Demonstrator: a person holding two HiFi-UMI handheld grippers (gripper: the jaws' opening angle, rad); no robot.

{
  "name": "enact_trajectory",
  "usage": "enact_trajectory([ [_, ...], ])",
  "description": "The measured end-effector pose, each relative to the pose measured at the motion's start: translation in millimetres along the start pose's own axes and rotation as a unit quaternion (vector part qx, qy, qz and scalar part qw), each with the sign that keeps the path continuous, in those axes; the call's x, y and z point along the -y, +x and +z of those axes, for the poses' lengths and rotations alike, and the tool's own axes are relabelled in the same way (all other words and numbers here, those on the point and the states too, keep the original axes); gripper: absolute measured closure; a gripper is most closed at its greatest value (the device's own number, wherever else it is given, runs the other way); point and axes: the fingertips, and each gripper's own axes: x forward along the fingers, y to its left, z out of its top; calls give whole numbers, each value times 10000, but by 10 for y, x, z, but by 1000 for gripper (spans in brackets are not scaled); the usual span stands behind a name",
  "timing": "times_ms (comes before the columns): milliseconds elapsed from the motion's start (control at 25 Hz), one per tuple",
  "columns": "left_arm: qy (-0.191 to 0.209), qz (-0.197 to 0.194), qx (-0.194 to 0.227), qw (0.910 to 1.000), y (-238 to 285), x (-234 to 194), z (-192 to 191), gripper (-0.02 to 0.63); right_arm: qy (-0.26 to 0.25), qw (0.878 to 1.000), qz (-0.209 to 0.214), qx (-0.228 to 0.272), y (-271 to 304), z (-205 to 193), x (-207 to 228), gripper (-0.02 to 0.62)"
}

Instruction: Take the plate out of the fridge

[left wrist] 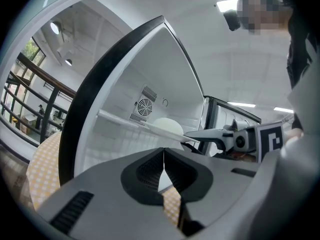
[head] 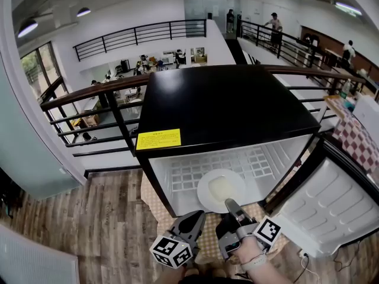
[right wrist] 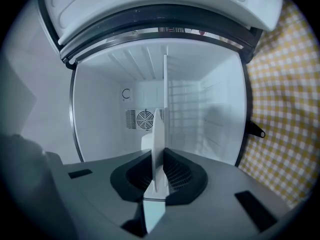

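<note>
— Count first, nearest outward.

— We log two claws, one plate, one fridge, one door and one wire shelf. Nearest us, the left claw [head: 195, 218] has its jaws pressed together with nothing between them. It hangs just left of the right claw [head: 230, 206], short of the fridge mouth, above a yellow checked mat [head: 207, 244].

— And the right one?

— Its jaws are clamped on the near rim of the plate [head: 220, 189]. In the right gripper view we see the plate edge-on between the pads, running straight ahead of the claw into the cabinet.

— Where does the plate sit?

— It is white and round, directly ahead of the right claw, over the front part of the wire shelf [head: 180, 175] inside the fridge [head: 228, 108]. We cannot tell whether it rests on the shelf or is raised off it.

— Clearances?

— There is bare shelf on either side of the plate, and both side walls stand well apart from it. The door [head: 331, 209] is swung wide to the right claw's right, away from the mouth. Around the mat lies wooden floor [head: 83, 223]. Beyond the plate, the back wall carries one round fan grille [right wrist: 145, 119]. Past the fridge runs a black railing [head: 95, 108].
</note>
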Motion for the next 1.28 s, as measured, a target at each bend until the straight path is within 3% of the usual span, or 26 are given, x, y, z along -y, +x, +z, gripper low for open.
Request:
enact_trajectory([
  [560, 2, -40, -53, 10000, 23, 77, -55, 597, -50, 9998, 138, -157, -183, 14, -7, 546],
  [1280, 79, 189, -64, 9998, 0, 137, -135, 597, -41, 9993, 172, -329, -440, 71, 84, 546],
])
